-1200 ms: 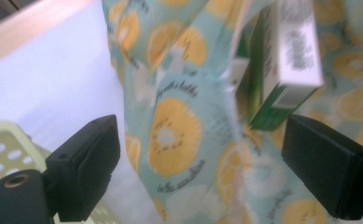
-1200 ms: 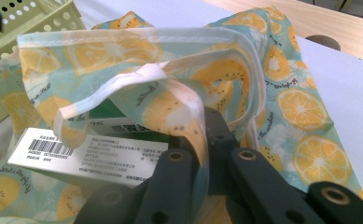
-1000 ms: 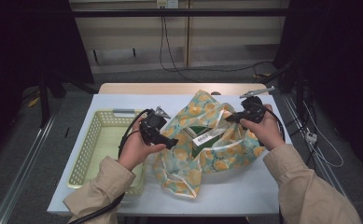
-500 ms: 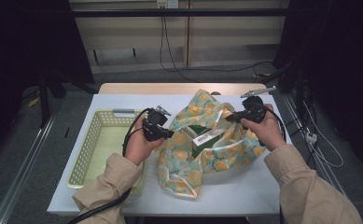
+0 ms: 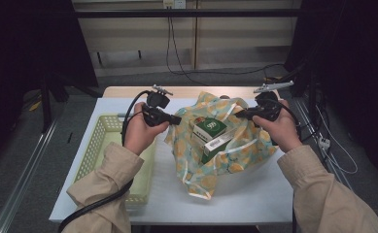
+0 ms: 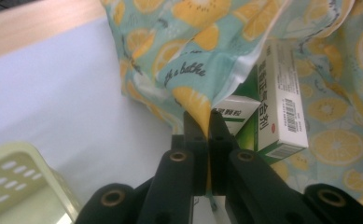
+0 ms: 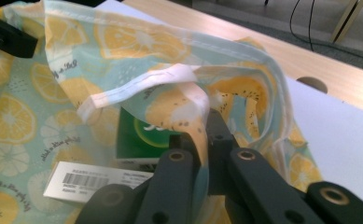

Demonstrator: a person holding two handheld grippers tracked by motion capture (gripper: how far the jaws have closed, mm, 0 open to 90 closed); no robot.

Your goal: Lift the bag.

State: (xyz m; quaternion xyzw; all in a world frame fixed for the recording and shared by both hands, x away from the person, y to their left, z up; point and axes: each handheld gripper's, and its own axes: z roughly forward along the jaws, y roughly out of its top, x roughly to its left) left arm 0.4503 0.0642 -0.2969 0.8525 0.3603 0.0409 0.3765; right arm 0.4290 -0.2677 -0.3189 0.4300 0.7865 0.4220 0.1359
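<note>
L gripper (image 5: 177, 119): jaws together on the bag's rim, cloth pinched between the pads in the left gripper view; they've just been closing, w/ the fabric edge between them.
R gripper (image 5: 240, 114): clamped on the opposite rim; right gripper view shows the hem caught between the pads.
Bag (image 5: 225, 160): lemon-print cloth bag, mid-table, just right of the basket (image 5: 101, 145). I've got its mouth held apart between both claws, opening facing up.
Boxes: green box (image 5: 209, 128) and white box (image 5: 219, 143) sit inside the bag, white one lying slantwise w/ barcode up.
Key relation: bag hangs between and below the two claws; mouth's long axis runs L–R, claw to claw. Boxes sit nearer the L claw's side, just beyond its tips.
Nearer hand: L is closer to both the boxes and the basket.
Step, my read: bag opened and held; prob. next is getting the boxes out, which needs one claw freed.
Risk: drop one rim and the mouth likely sags over the boxes.
</note>
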